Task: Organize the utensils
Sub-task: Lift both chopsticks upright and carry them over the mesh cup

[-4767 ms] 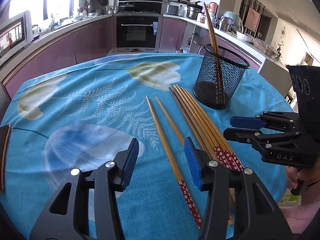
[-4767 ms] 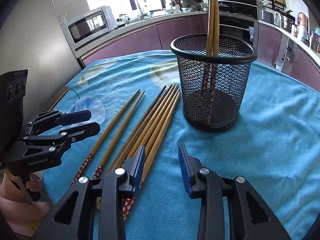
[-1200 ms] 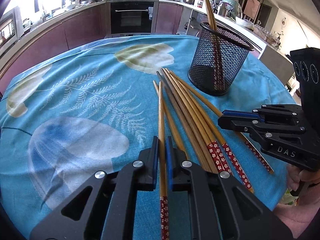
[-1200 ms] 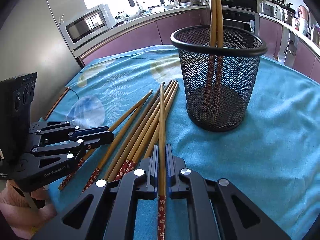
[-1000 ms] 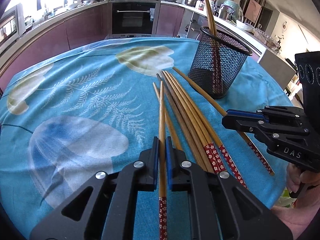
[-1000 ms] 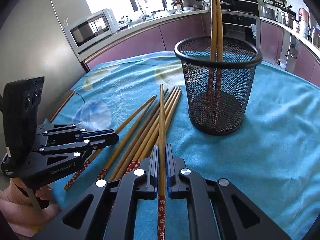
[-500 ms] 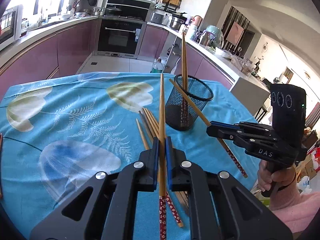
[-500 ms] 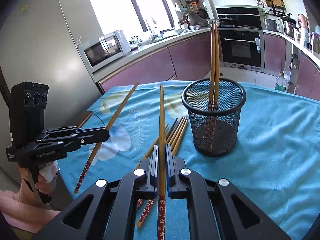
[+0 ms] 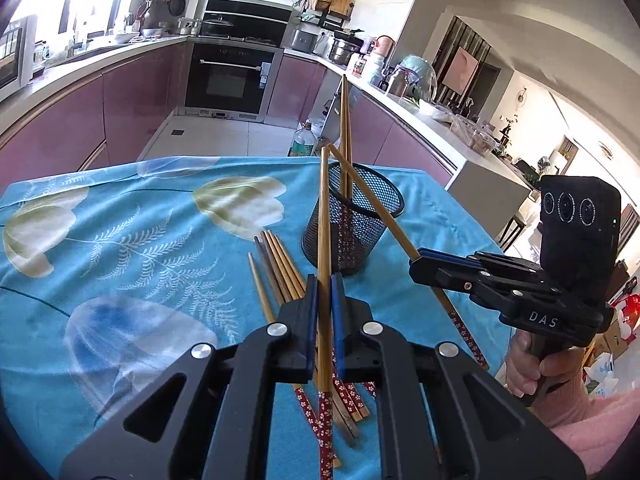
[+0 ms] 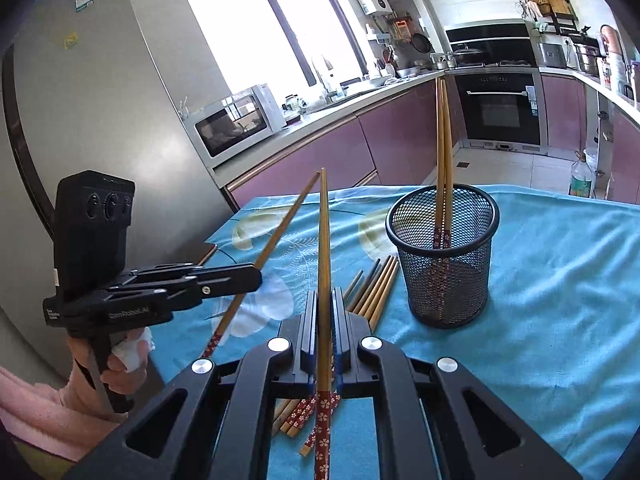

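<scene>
**Both chopsticks lifted clear of the table**

Since a second ago, both grippers have risen from the tablecloth (image 9: pixel 432 216), each carrying one chopstick up and away from the pile. The left gripper (image 9: pixel 325 280) has its jaws closed tight on a chopstick (image 9: pixel 325 216), gripped just above its red flowered end, thin tip pointing up and forward. The right gripper (image 10: pixel 324 300) is likewise clamped on its own chopstick (image 10: pixel 324 240), held the same way. From the left wrist camera the two raised tips appear to meet in front of the mesh holder (image 9: pixel 360 236), though this may only be overlap in the view. That black holder stands upright on the blue cloth with two chopsticks (image 10: pixel 442 140) already in it. The remaining chopsticks (image 9: pixel 280 264) lie bundled on the cloth just beside the holder, below the grippers.
</scene>
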`<state>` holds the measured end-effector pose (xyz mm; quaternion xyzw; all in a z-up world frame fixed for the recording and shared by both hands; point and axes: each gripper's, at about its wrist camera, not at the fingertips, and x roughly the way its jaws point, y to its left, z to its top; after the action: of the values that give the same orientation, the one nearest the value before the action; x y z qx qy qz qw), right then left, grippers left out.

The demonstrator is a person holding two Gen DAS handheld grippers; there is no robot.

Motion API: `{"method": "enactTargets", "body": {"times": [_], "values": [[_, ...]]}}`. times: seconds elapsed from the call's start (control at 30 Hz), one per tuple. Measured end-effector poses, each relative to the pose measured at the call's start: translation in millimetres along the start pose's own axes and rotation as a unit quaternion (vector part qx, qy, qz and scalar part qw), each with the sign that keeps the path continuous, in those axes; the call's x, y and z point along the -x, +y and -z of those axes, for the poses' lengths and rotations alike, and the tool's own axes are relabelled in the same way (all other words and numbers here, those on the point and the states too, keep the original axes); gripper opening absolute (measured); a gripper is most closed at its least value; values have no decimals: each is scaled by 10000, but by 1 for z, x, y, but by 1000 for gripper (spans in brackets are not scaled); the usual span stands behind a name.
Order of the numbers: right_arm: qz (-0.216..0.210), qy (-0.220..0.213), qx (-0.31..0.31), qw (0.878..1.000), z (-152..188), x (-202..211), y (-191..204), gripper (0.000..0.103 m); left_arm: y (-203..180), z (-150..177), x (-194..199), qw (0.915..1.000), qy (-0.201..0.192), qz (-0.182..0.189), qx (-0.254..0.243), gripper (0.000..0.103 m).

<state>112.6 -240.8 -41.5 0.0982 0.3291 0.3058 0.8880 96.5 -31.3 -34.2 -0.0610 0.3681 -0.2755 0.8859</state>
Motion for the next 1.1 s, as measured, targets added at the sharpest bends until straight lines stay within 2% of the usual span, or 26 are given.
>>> {"method": "enactTargets", "body": {"times": [0.2,0.4,0.57,1.1], "values": [[-148,9,36,9999,3,0,2,6,-5,-2,-8,10000,58,73,-14,7],[-29,76,137,9999,3,-6,5,6,-15,-6,-12,9998,51,149,-132,7],[8,-46,159,9999,-1,2,6,6,-22,-12,-13,9996,5,162,-209,7],[524,-656,422,9956,-50,46,-5,6,-34,-69,-7,9962,-824,235,-155,7]]}}
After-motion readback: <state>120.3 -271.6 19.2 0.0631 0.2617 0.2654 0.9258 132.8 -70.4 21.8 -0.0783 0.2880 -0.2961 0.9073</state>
